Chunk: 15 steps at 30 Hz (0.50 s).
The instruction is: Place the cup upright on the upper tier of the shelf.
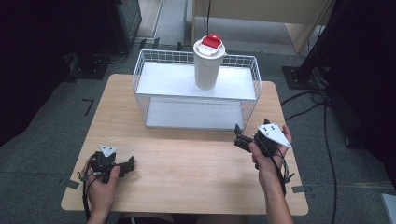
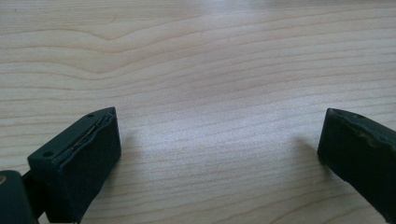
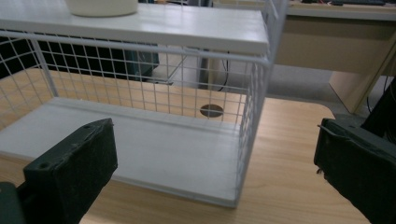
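Cup (image 1: 208, 65) waits upper centre on the rack (image 1: 196, 95).
My right tongs (image 1: 239, 135) face it, spread; left tongs (image 1: 132, 163) rest spread on the tabletop (image 1: 187, 172).

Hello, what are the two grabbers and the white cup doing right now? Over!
Left gripper open, low over the table. Right gripper open, facing the wire rack. White cup upright on the top shelf, untouched. Path clear.
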Motion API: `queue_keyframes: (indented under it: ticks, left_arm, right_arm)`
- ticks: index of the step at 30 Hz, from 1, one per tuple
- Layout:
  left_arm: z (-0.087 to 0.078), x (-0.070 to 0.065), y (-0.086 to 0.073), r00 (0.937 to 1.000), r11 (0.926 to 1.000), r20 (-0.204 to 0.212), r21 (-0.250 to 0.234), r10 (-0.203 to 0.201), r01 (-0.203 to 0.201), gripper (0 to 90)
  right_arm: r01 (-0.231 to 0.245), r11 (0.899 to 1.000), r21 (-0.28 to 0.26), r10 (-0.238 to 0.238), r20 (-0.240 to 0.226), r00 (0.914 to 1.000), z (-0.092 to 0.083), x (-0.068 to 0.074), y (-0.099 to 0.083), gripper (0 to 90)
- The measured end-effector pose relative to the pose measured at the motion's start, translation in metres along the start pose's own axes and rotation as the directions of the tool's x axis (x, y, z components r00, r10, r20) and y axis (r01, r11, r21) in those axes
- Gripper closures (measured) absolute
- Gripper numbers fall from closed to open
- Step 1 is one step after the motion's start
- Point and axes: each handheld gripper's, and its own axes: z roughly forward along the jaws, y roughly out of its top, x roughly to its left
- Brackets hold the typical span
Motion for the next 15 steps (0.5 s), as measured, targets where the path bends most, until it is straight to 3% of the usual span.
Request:
queue_keyframes:
  ticks: [15]
  left_arm:
    - [0.0,0.0,0.0,1.0,1.0,0.0,0.001,0.001,-0.001,0.0]
  right_arm:
    - [-0.036,0.997,0.073,0.033,0.052,0.9981,-0.009,-0.031,-0.043,0.0]
